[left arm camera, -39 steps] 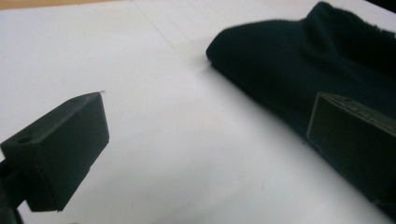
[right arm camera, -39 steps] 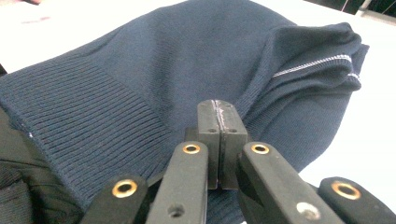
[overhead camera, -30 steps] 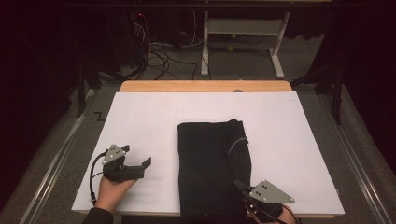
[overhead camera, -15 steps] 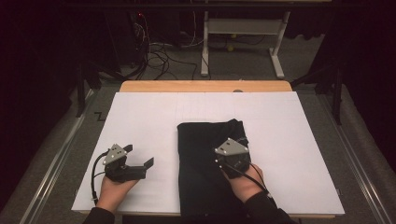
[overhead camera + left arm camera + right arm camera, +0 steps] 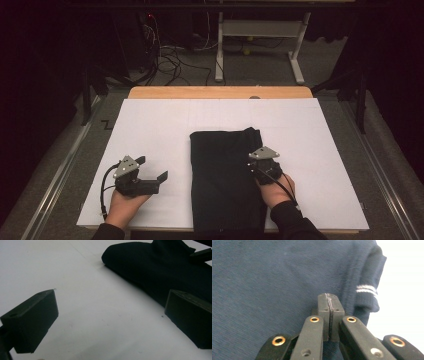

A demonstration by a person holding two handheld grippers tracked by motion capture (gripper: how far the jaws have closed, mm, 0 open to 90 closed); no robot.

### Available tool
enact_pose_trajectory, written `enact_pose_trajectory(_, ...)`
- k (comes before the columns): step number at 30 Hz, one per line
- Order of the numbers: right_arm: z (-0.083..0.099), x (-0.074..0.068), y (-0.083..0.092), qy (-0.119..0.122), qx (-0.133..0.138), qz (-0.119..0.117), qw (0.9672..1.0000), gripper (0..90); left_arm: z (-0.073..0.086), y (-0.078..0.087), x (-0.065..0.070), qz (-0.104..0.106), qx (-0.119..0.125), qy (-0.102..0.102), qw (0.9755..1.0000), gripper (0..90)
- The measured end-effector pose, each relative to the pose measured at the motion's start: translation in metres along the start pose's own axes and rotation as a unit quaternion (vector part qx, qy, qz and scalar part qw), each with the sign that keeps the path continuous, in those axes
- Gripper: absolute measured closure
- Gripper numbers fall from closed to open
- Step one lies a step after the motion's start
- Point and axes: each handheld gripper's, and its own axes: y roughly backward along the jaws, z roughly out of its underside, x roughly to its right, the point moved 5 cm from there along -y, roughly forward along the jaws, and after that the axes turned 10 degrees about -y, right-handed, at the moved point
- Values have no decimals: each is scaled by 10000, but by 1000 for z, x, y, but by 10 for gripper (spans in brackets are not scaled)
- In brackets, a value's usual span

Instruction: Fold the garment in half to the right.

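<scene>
Dark navy knit, folded into a long rectangle, is what the work centres on: a garment (image 5: 225, 180) lying on the white table cover (image 5: 150, 130), its near end at the table's front edge. In the high view it looks almost black; in the right gripper view its blue ribbed weave is plain, along with a folded cuff (image 5: 367, 293) marked by two thin pale stripes.

The right gripper (image 5: 260, 161) is over the right-hand edge of the garment. Its two jaws are pressed flat together with no cloth caught between them, only a thin seam where the pads meet. The fabric spreads ahead of the closed tips and off to their left, while the striped cuff sits just to the right of the tips, with bare white cover beyond it. Whether the tips actually touch the cloth I cannot tell.

The left gripper (image 5: 152, 167) rests low over the bare cover, well apart from the garment. Its jaws stand wide, with nothing between them but white surface. The garment's rounded fold (image 5: 150, 267) lies ahead of them and to the right, running down past the right jaw.
</scene>
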Motion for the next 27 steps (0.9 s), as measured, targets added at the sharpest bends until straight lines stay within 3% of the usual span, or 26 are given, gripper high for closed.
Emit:
enact_pose_trajectory(7, 18, 24, 4, -250, 49, 80, 9996, 900, 2, 0, -2, -14, -25, 24, 10000, 0)
enact_pose_trajectory(14, 34, 45, 19, -490, 397, -250, 9977, 900, 4, -1, -1, 21, -51, 20, 10000, 0)
enact_pose_trajectory(17, 39, 55, 27, -651, 514, -345, 9960, 900, 3, -1, 2, 26, -50, -36, 10000, 0)
enact_pose_trajectory(21, 45, 68, 41, -628, 720, -411, 9946, 882, 1, -2, 6, 51, -6, -107, 9999, 0)
enact_pose_trajectory(27, 64, 90, 62, -879, 1063, -691, 9880, 813, 1, -1, 8, 69, 46, -99, 9999, 0)
